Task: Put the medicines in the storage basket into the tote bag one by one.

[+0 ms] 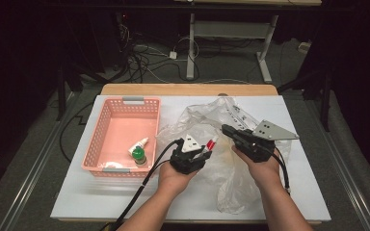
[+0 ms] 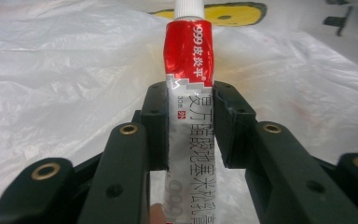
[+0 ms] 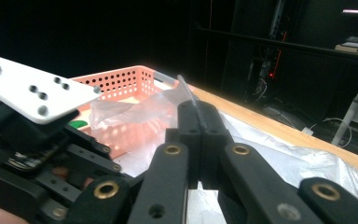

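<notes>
My left gripper (image 1: pixel 198 155) clamps the ointment tube (image 2: pixel 189 93) lengthwise (cap leading), right of the pink basket (image 1: pixel 107 126); my right gripper (image 3: pixel 200 135), farther right, pinches the plastic bag (image 1: pixel 207 120).

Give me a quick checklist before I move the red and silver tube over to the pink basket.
1. Left tongs gripping the tube: ok, pads press both its sides.
2. Tube cap on: ok, white cap in place.
3. Right tongs pinching the plastic bag: ok, film clamped between shut jaws.
4. Room in the pink basket: ok, only a green-capped bottle and a small white tube near its front corner.
5. Tube clear of the bag: cannot tell.
</notes>
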Motion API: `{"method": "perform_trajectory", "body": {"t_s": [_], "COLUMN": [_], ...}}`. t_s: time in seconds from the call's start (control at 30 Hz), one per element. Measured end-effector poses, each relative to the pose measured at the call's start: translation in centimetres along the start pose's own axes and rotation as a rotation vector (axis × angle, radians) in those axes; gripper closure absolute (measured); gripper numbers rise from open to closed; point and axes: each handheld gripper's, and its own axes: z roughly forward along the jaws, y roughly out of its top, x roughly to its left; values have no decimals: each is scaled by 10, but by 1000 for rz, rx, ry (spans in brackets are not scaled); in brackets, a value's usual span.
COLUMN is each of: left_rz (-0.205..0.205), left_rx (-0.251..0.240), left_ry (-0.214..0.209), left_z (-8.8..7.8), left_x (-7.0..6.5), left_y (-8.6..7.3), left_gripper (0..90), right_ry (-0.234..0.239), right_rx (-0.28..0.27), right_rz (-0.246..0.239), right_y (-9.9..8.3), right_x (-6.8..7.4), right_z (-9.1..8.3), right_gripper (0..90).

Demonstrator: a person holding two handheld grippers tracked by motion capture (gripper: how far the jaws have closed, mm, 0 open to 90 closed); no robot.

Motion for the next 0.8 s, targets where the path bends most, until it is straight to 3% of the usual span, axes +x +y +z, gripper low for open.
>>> {"method": "perform_trajectory", "body": {"t_s": [0.67, 0.8], "left_rz": [4, -4], "left_rx": [72, 62], "left_ry": [43, 50], "left_z": [37, 42], "left_x": [8, 7], "left_y": [9, 13], "left_gripper": [670, 670], "right_ry": [-7, -7], "right_rx": [-26, -35], "right_rz": [1, 2], "right_y": [5, 6], "right_x": [-2, -3], "right_z": [-4, -6], "right_gripper": [900, 900]}}
